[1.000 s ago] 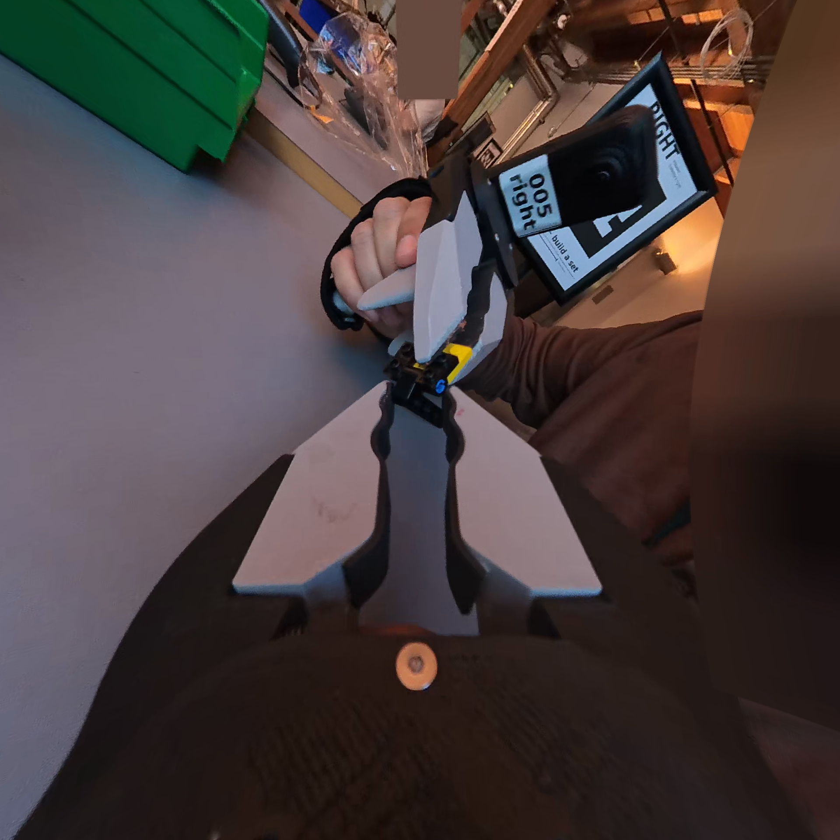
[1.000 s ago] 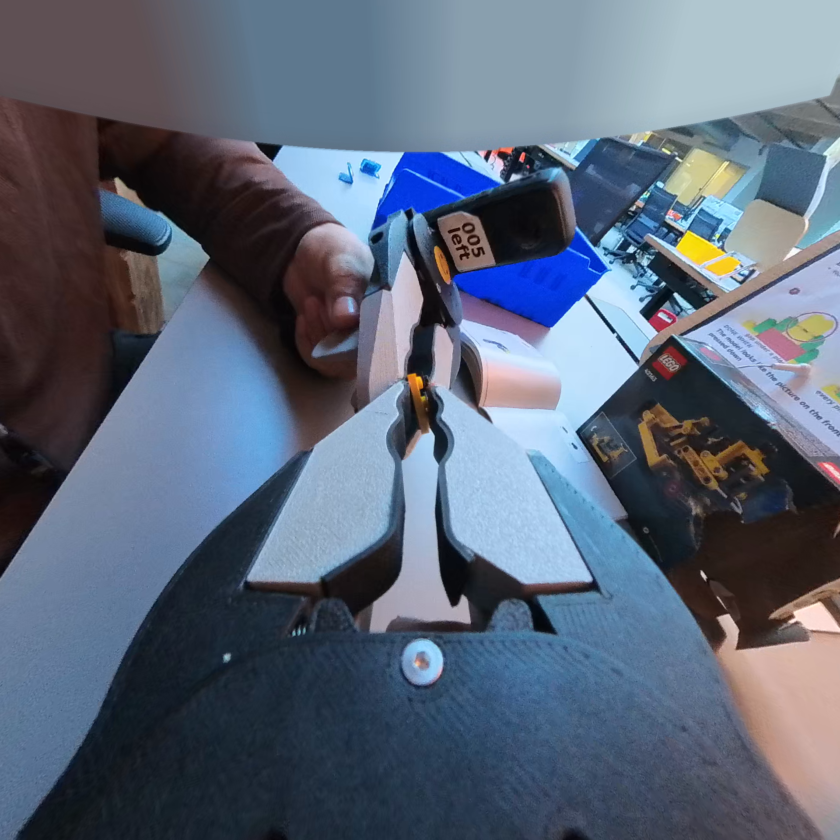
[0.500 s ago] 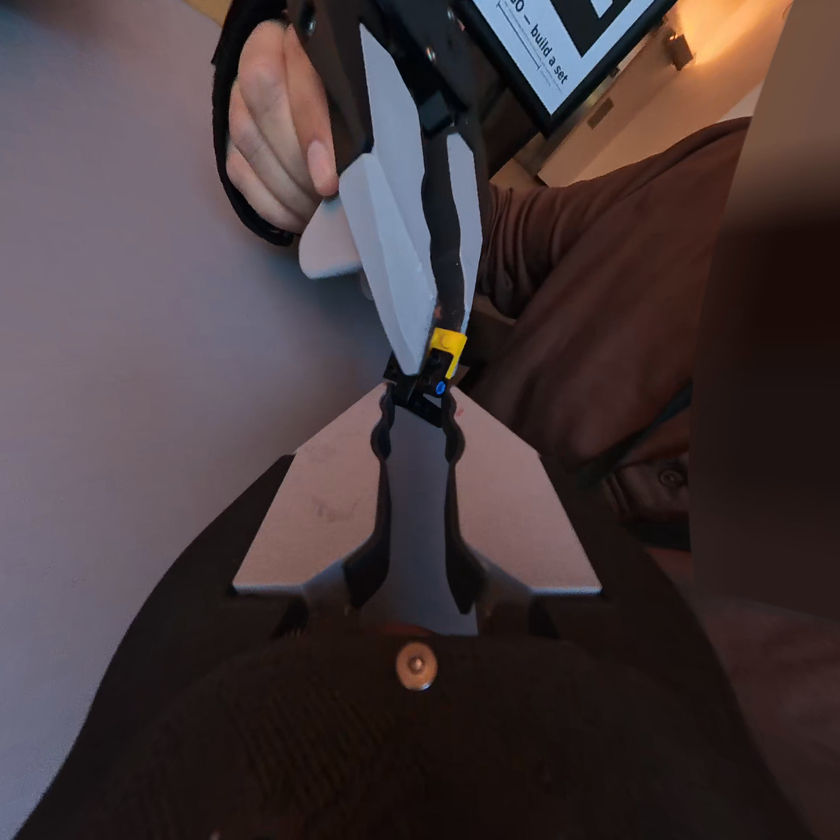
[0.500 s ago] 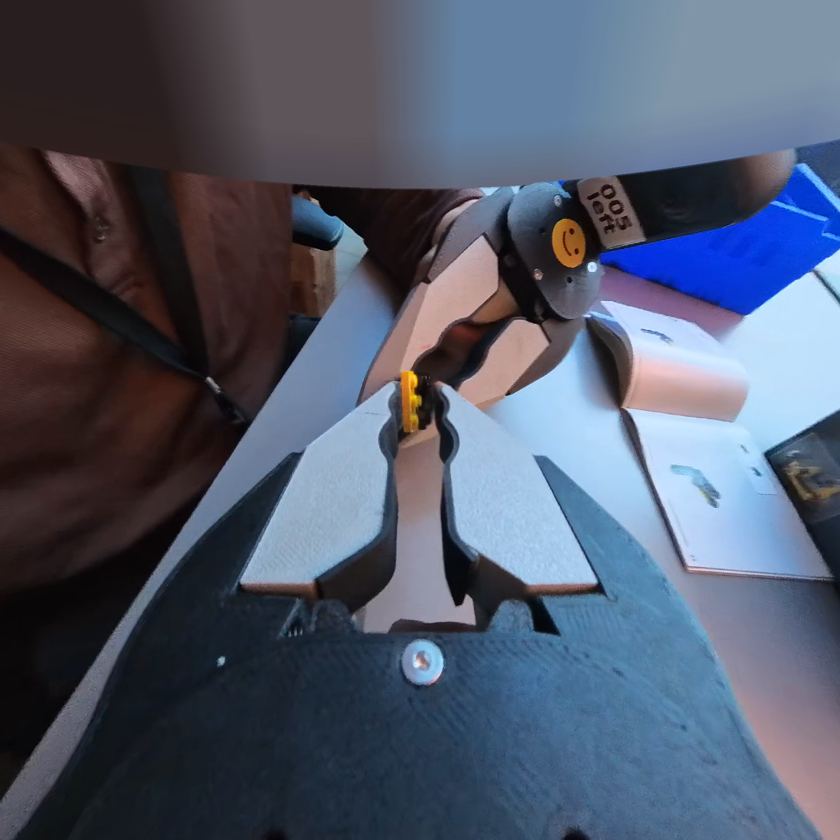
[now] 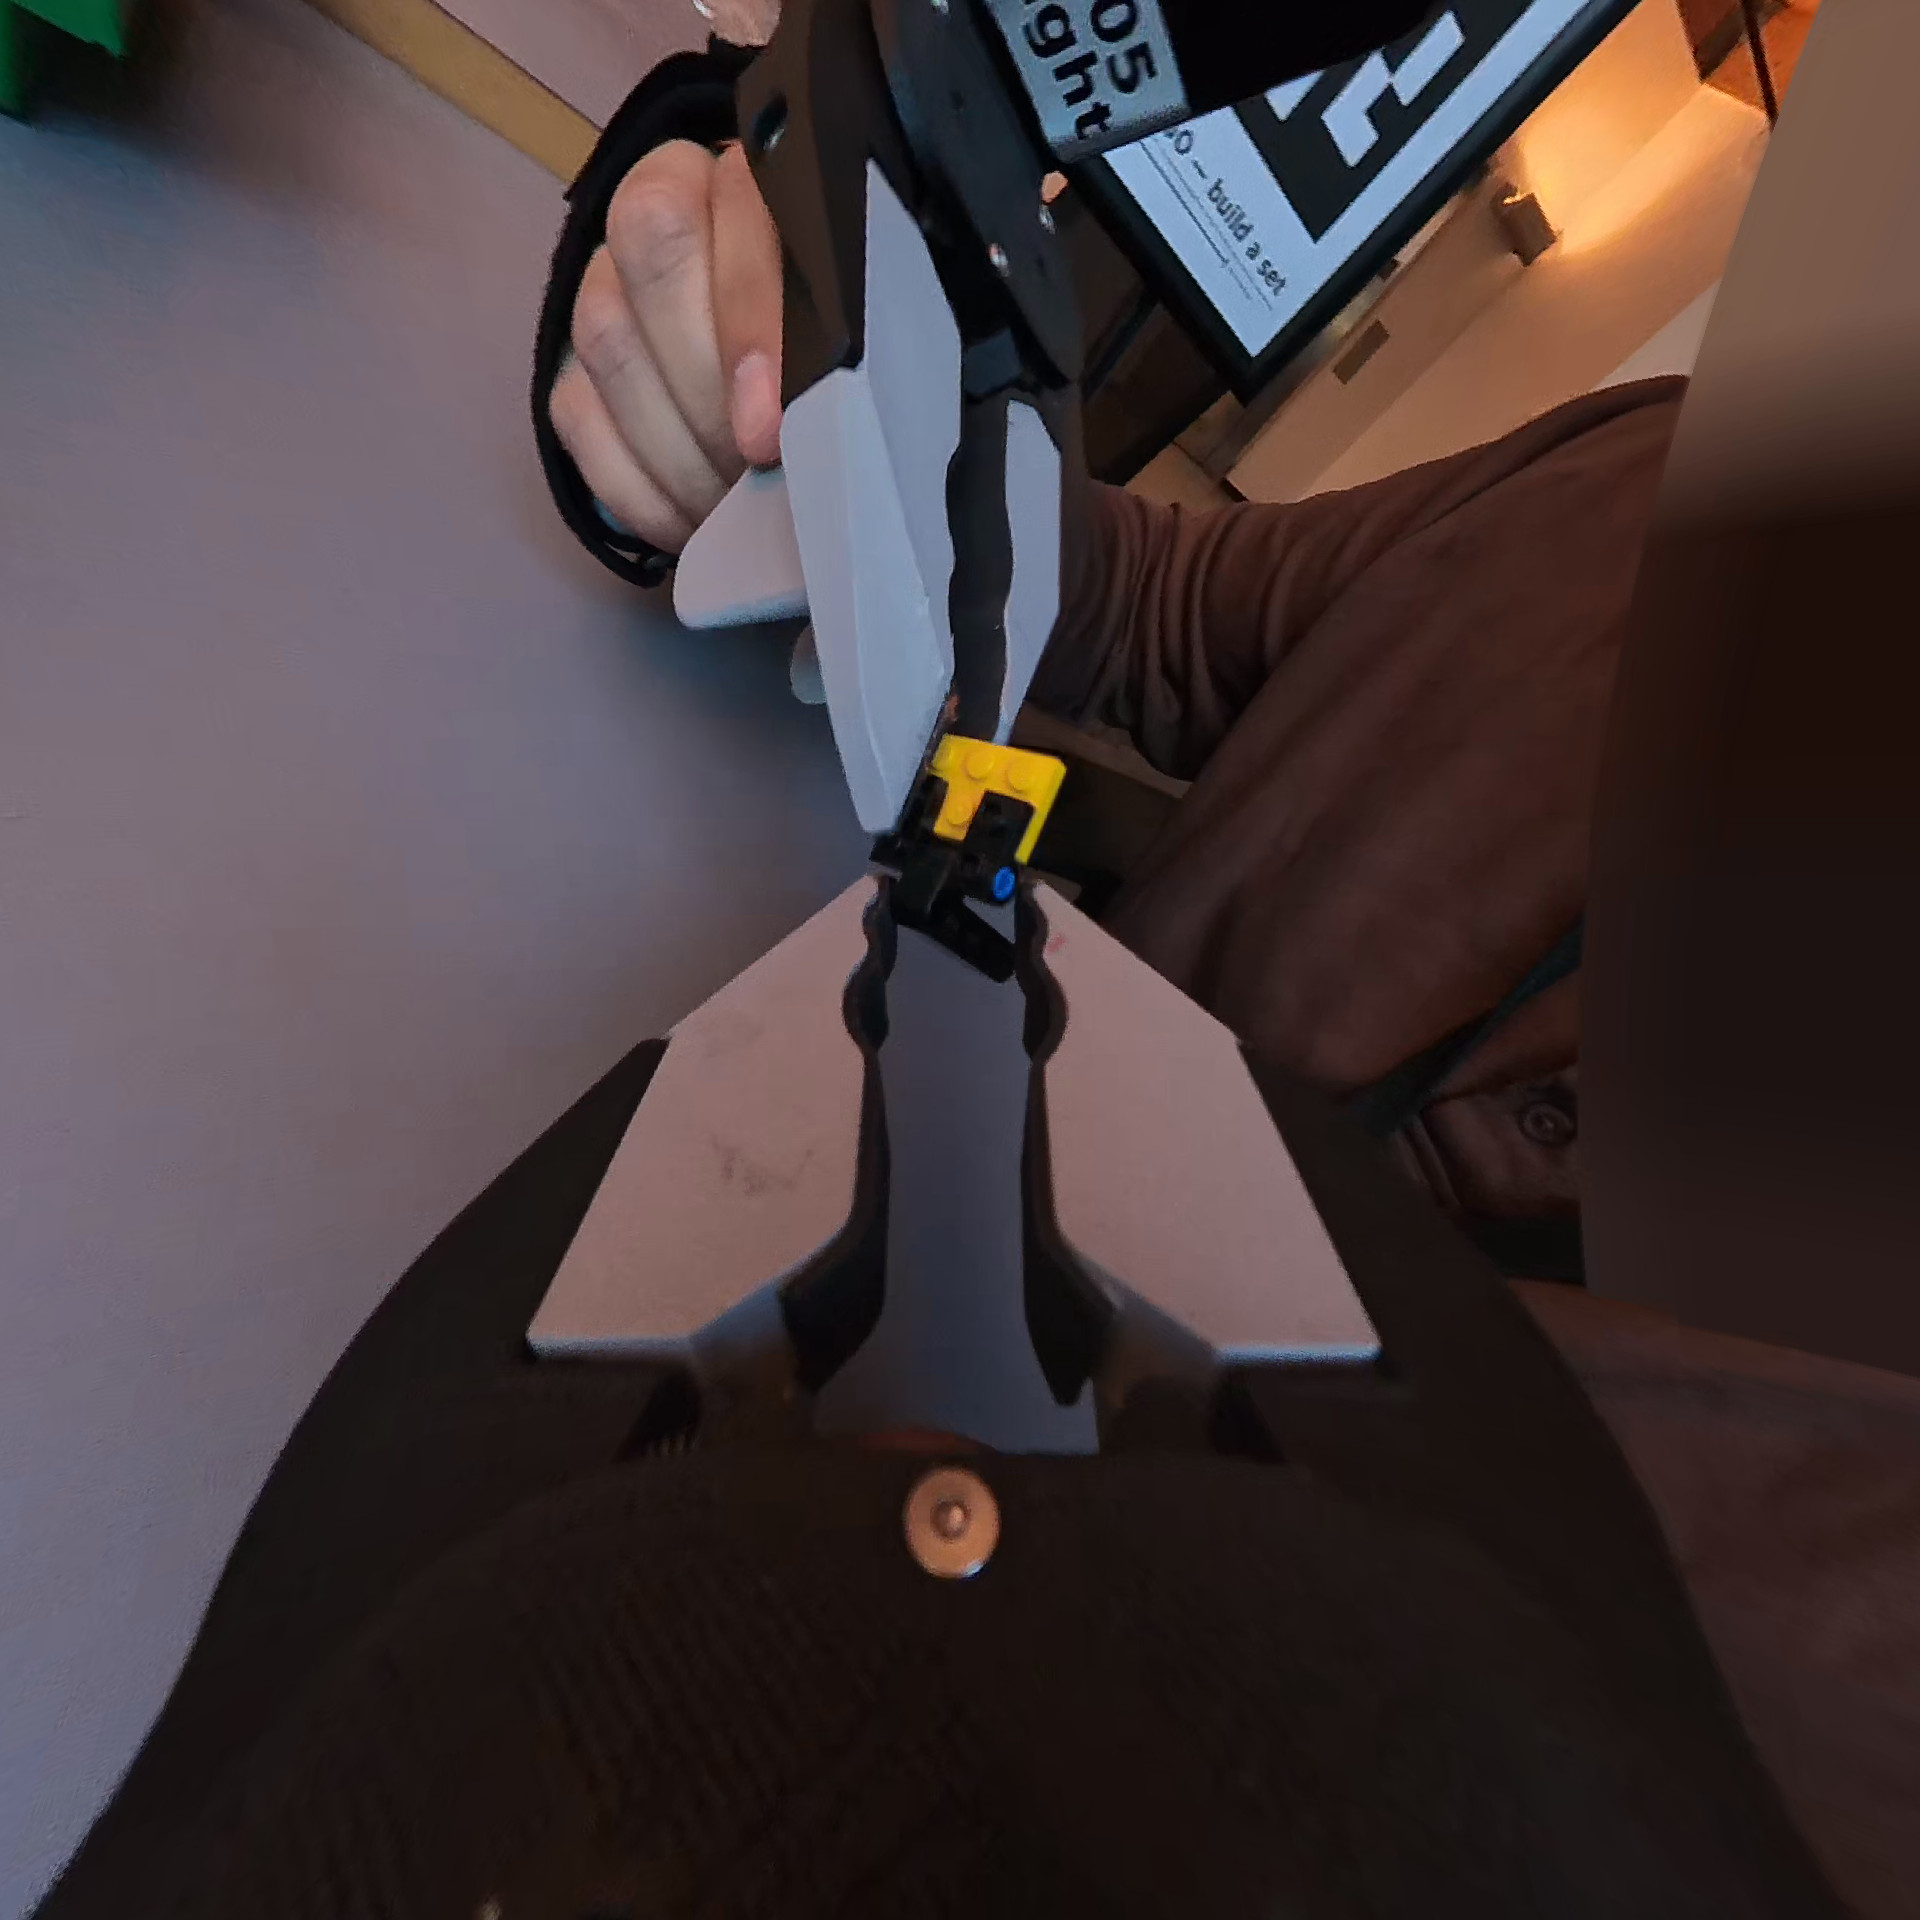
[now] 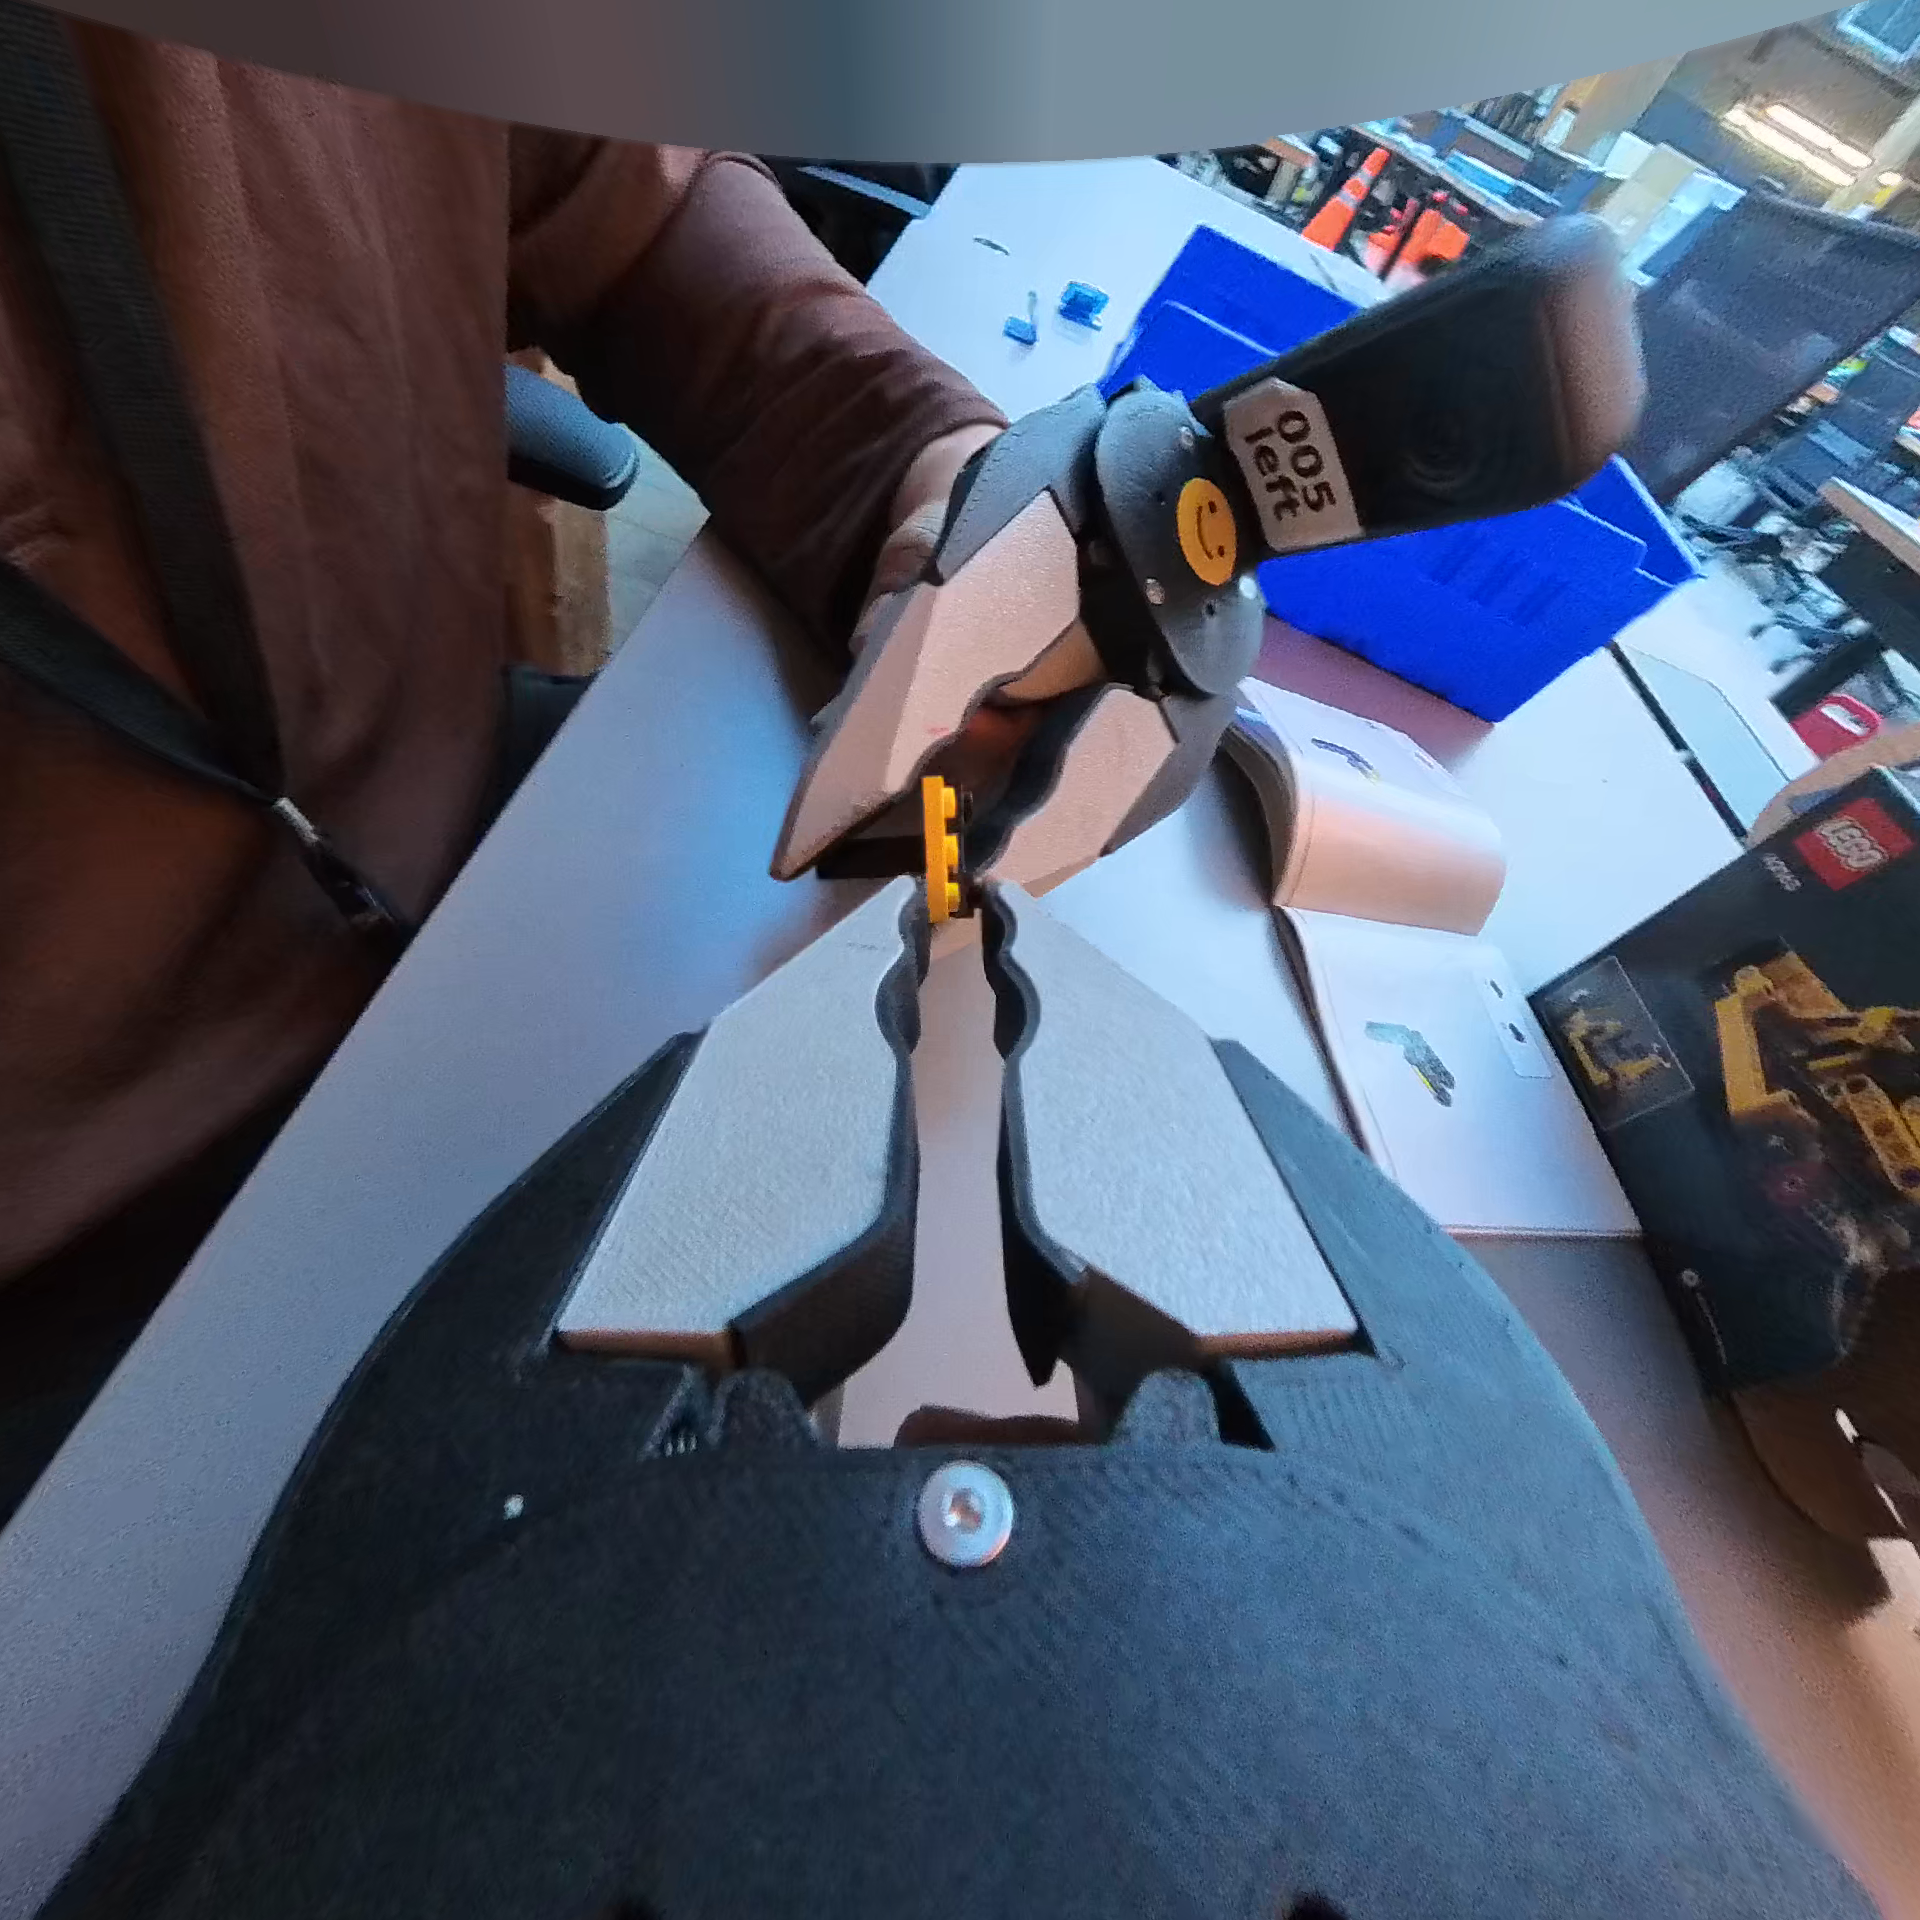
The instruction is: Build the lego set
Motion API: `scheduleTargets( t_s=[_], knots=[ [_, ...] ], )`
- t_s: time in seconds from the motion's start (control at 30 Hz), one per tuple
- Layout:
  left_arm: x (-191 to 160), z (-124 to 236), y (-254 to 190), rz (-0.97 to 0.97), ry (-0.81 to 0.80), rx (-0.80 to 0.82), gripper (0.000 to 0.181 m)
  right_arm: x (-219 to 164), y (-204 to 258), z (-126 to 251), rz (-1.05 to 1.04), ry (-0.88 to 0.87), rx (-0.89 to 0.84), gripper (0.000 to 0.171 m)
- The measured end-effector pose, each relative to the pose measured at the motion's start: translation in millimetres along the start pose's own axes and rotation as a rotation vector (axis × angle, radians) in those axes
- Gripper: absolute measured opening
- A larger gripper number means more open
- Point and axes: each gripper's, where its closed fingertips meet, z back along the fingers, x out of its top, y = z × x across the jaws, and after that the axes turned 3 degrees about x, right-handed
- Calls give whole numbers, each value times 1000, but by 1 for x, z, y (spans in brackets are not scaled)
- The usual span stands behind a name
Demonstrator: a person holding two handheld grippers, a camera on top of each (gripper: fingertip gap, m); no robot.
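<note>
A large open workshop runs behind the scene, with rows of chairs and benches far off, and a pale grey desk [image 6: 499,997] carries everything close by. The person in a brown sleeve [image 6: 748,343] sits at its near edge. On the desk beyond the tools stands a blue bin [image 6: 1455,613], and in front of it lies an open instruction booklet [image 6: 1444,1081] with one side curled up. A dark set box [image 6: 1766,1122] showing a yellow digger sits at the right edge, just beside the booklet. In the left wrist view a framed black-and-white sign [image 5: 1340,156] leans behind the other tool, and a corner of a green bin [image 5: 52,52] shows at the top left.

The two tools meet tip to tip above the desk, close to the person's body. The left gripper [image 5: 951,914] has its jaws clenched on a small black lego assembly [image 5: 951,883] with a blue pin [image 5: 1002,884] on its side. The right gripper [image 6: 951,909], held by a hand [image 5: 665,364] through a black strap, has its jaws pinched on a thin yellow plate [image 6: 941,852], seen edge-on with its studs pointing left in the right wrist view. From the left wrist view the yellow plate [image 5: 992,795] lies flat against the top of the black assembly, touching it, with the right gripper's pale fingers [image 5: 883,582] coming down onto it from above.
</note>
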Motion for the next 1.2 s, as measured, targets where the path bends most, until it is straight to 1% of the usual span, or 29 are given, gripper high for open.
scheduleTargets(
  t_s=[0.07, 0.13, 0.2, 0.23, 0.27, 0.37, 0.47, 0.53, 0.57, 0.67, 0.8, 0.93, 1.1, 1.2],
  knots=[
    [-1, 3, 10, -1, 13, 63, 31, -2, -13, 4, 4, 9, -72, 6],
    [0, 10, 26, -15, 15, 161, 36, -5, -36, 14, 36, 35, -222, 6],
    [3, 17, 42, -25, 2, 269, 39, -16, -57, 26, 107, 125, -376, 6],
    [7, 21, 50, -29, -15, 322, 39, -23, -62, 29, 141, 177, -422, 6],
    [10, 25, 56, -39, -35, 365, 40, -27, -63, 28, 168, 215, -441, 6],
    [22, 34, 65, -101, -97, 459, 38, -38, -55, 13, 165, 287, -394, 6],
    [25, 35, 66, -190, -91, 515, 33, -42, -49, 2, 127, 300, -358, 6],
    [25, 33, 65, -243, -80, 536, 27, -41, -47, 0, 109, 291, -348, 6],
    [25, 32, 63, -267, -78, 535, 20, -39, -46, -1, 111, 287, -348, 6],
    [26, 32, 61, -299, -85, 533, 17, -36, -45, 0, 136, 292, -360, 6],
    [29, 34, 56, -296, -112, 476, 11, -26, -42, 1, 178, 274, -373, 7],
    [32, 35, 49, -343, -139, 437, 9, -18, -40, 2, 171, 242, -370, 7],
    [33, 32, 49, -371, -133, 446, 9, -18, -39, 5, 107, 239, -354, 5],
    [37, 33, 44, -438, -162, 452, 9, -12, -39, 7, 164, 237, -385, 5]
  ],
)
